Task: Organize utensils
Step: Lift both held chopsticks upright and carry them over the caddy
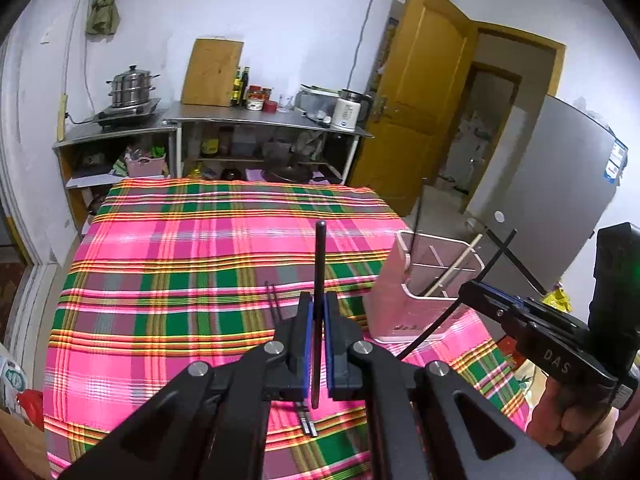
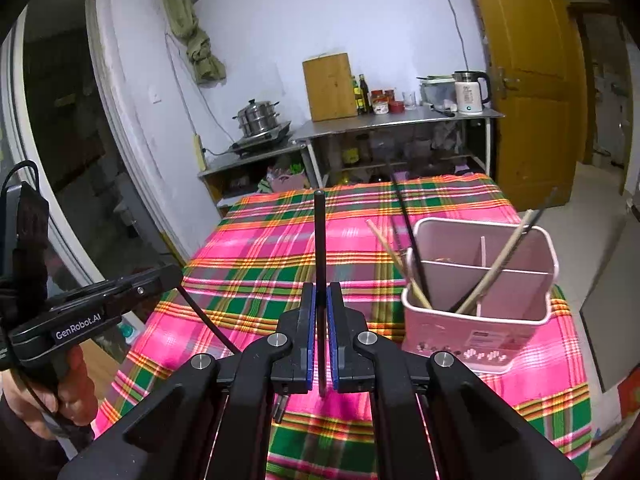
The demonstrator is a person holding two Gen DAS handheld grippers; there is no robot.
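Two black chopsticks are in hand, one per tool. The left hand-held gripper (image 1: 317, 312) is clenched on a black chopstick (image 1: 320, 264) that stands upright between its blue pads, tip rising above the plaid cloth (image 1: 180, 264). The right hand-held gripper (image 2: 320, 304) likewise clamps its own black chopstick (image 2: 319, 236), held upright.

The pink utensil holder (image 2: 500, 312) stands on the bench just right of the right hand-held gripper, near the cloth's right edge; its divided compartments hold wooden chopsticks (image 2: 496, 264) and dark ones leaning outward. From the left wrist view the holder (image 1: 400, 300) sits between the two tools. A pair of dark chopsticks (image 1: 274, 304) lies on the cloth under the left tool, partly hidden.

The cloth's far and left stretches are open.

Readable writing: "GenRobot.AI" on the left tool's body in the right wrist view, and "DAS" on the right tool's body in the left wrist view.
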